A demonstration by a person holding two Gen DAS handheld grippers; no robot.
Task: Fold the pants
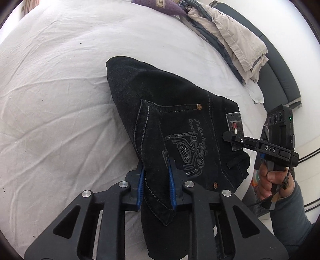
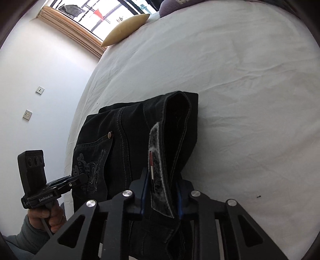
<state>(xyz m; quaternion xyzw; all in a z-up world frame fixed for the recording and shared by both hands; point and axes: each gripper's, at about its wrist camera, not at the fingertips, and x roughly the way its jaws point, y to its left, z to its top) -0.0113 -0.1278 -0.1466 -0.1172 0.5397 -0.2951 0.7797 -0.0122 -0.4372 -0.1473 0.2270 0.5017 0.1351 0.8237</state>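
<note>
Black jeans [image 1: 176,120] lie folded on the white bed sheet [image 1: 60,90], back pocket with grey embroidery facing up. My left gripper [image 1: 156,180] is shut on the pocket-side edge of the jeans near the bed's front. My right gripper [image 2: 162,192] is shut on the waistband with its grey label patch [image 2: 158,172]. In the left wrist view the right gripper [image 1: 226,137] reaches in from the right onto the label. In the right wrist view the left gripper [image 2: 84,178] shows at the lower left, at the pocket.
A pile of beige and grey clothes [image 1: 230,40] lies at the far right of the bed. A purple cushion [image 1: 160,6] and a yellow pillow [image 2: 126,30] sit at the far end. A dark bed frame [image 1: 280,80] runs along the right edge.
</note>
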